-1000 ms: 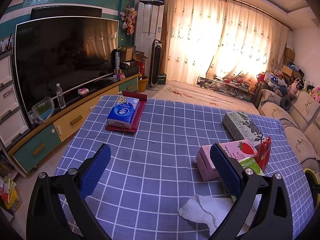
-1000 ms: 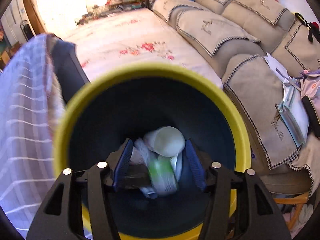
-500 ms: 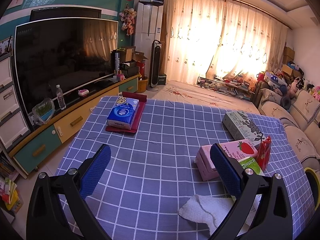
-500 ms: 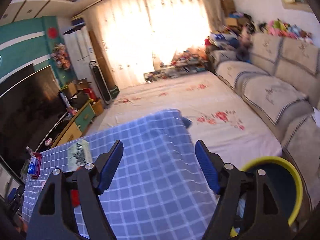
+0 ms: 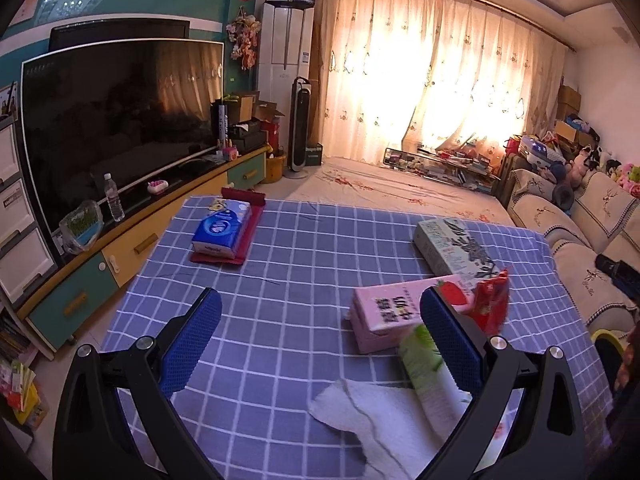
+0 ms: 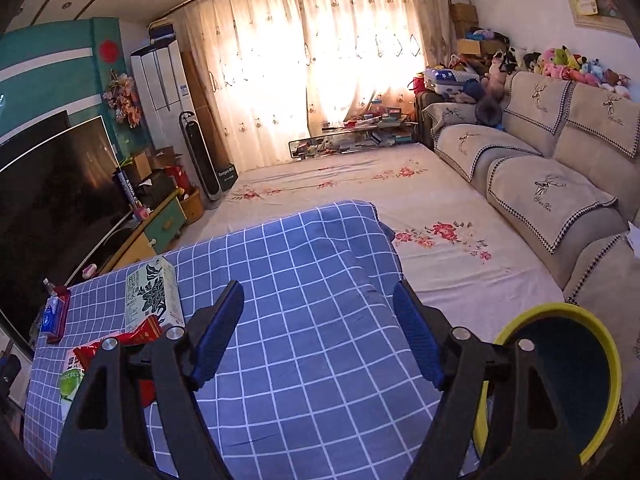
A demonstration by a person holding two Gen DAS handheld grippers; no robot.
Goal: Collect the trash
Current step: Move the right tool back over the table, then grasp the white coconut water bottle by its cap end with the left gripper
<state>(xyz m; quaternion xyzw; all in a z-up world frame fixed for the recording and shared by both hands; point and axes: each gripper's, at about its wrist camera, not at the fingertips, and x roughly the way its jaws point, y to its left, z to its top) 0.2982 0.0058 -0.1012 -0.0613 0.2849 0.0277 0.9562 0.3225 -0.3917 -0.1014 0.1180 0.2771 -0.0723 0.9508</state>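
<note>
On the blue checked tablecloth [image 5: 280, 320] lie a crumpled white tissue [image 5: 360, 408], a green-and-white carton [image 5: 428, 376], a pink strawberry carton [image 5: 384, 312] and a red snack wrapper [image 5: 492, 304]. My left gripper [image 5: 320, 300] hovers open over the cloth, holding nothing; the cartons sit by its right finger. My right gripper [image 6: 318, 292] is above the table's far corner, jaws opening, with nothing between them. The yellow-rimmed bin [image 6: 560, 310] stands on the floor to its right. The red wrapper [image 6: 120, 340] and green carton [image 6: 70, 380] lie to its left.
A green tea box [image 5: 452, 248] and a blue tissue pack [image 5: 222, 230] on a red tray rest farther back on the table. A TV cabinet [image 5: 120, 248] runs along the left. A beige sofa [image 6: 540, 184] lines the right, with a flowered floor mat between.
My right gripper has come up out of the bin, leaving the trash inside, swung over the table and widened its jaws. The left view has shifted slightly, so the cartons sit further left.
</note>
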